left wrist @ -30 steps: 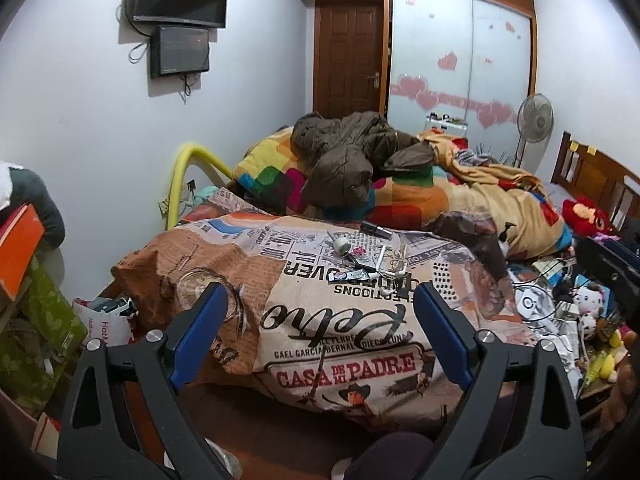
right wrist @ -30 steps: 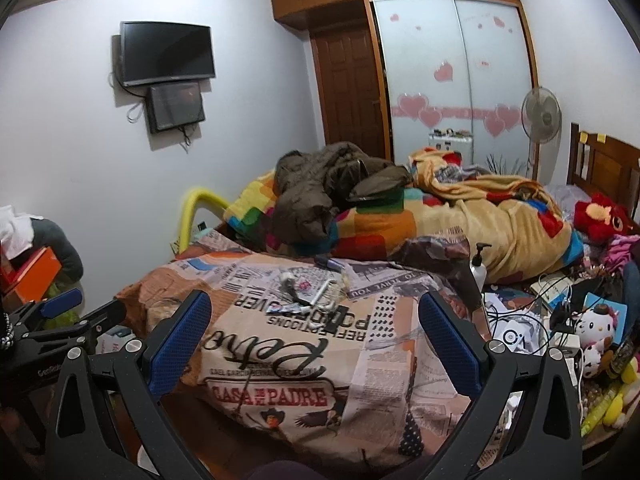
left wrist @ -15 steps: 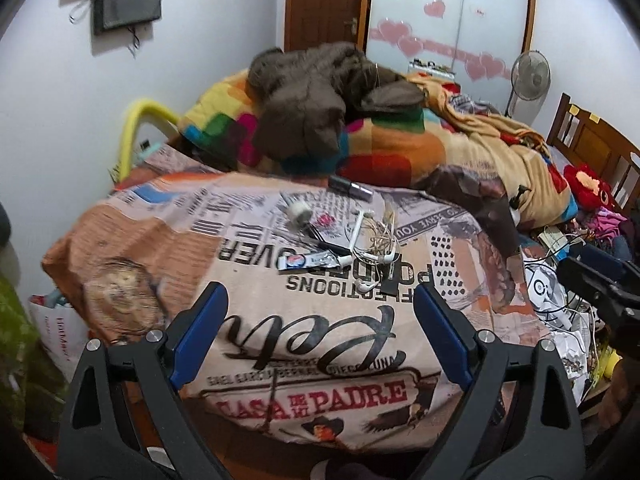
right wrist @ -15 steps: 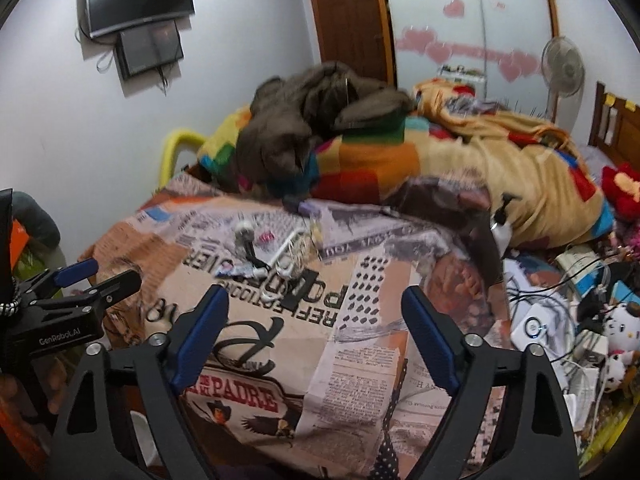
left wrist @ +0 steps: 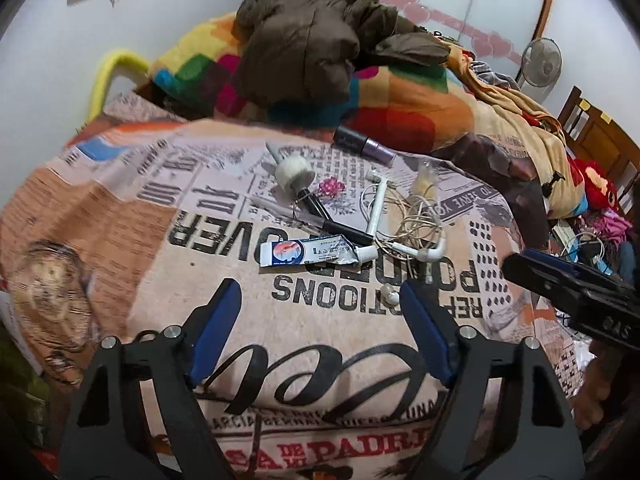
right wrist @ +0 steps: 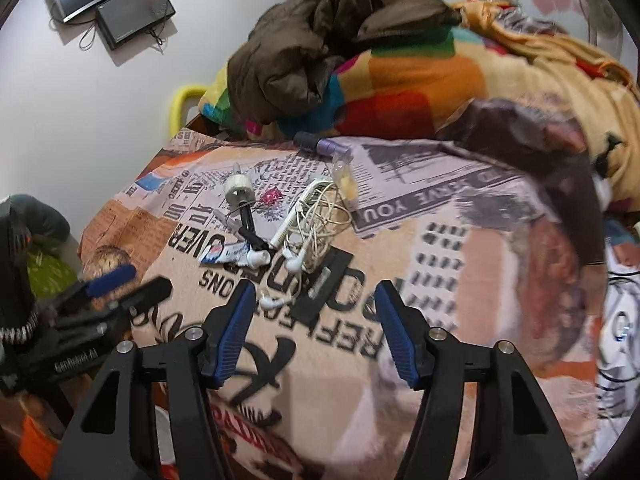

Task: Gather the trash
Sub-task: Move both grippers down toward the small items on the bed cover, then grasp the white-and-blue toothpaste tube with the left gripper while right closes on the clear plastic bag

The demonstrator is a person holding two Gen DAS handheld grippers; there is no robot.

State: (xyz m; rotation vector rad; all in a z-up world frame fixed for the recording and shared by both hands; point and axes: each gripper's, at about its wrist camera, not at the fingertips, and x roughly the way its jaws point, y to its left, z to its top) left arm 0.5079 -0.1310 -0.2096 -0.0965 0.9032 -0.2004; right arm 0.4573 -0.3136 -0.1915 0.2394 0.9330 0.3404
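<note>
A pile of small litter lies on the newspaper-print bedspread (left wrist: 140,240): a squeezed toothpaste tube (left wrist: 308,252), a black pen (left wrist: 340,228), a white round cap (left wrist: 294,172), a pink wrapper (left wrist: 332,188), tangled white earphones (left wrist: 416,220) and a purple tube (left wrist: 364,146). My left gripper (left wrist: 320,292) hovers just short of the toothpaste tube, its jaws closing with nothing between them. My right gripper (right wrist: 314,292) hangs over a flat black strip (right wrist: 328,284) below the earphones (right wrist: 320,216), its jaws also closing and touching nothing. Each gripper shows in the other's view: right gripper (left wrist: 520,260), left gripper (right wrist: 146,280).
A brown jacket (left wrist: 312,40) and a multicoloured blanket (left wrist: 400,100) are heaped at the far end of the bed. A yellow rail (left wrist: 108,76) stands at the left wall. Cables, toys and a red plush (left wrist: 596,184) crowd the right side. A fan (left wrist: 542,62) stands behind.
Both grippers have dropped and moved in close over the litter on the bedspread, tilting downward. Both pairs of jaws have narrowed, the right pair more.
</note>
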